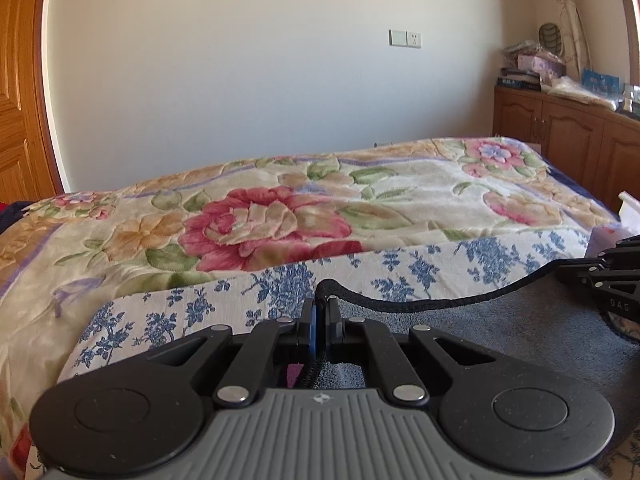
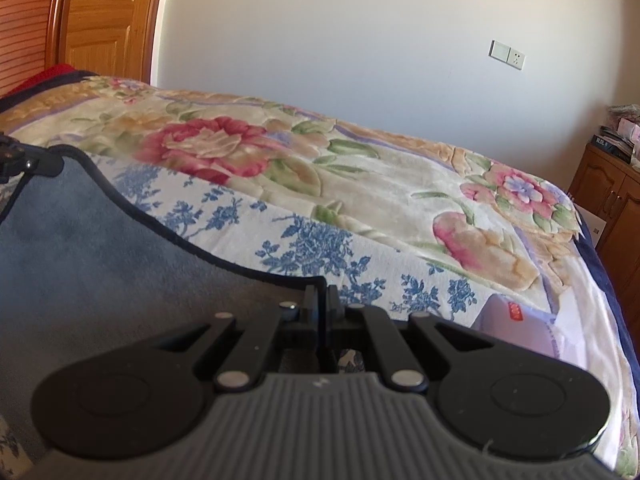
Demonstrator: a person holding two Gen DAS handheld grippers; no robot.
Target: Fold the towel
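Observation:
A grey towel (image 1: pixel 500 320) with a dark stitched hem lies over a blue-flowered white cloth (image 1: pixel 280 288) on the bed. My left gripper (image 1: pixel 320 304) is shut on the towel's hem, pinching its left corner slightly above the cloth. My right gripper (image 2: pixel 322 294) is shut on the towel (image 2: pixel 100 248) at its other corner. The hem sags in a curve between the two grippers. The right gripper also shows at the right edge of the left wrist view (image 1: pixel 612 280); the left gripper shows at the left edge of the right wrist view (image 2: pixel 16 160).
A floral blanket (image 1: pixel 260 216) covers the bed beyond the cloth. A white wall stands behind. A wooden cabinet (image 1: pixel 568 136) with clutter on top stands at the right. A wooden door (image 2: pixel 104 20) is at the left. A pale packet (image 2: pixel 516 328) lies on the cloth near my right gripper.

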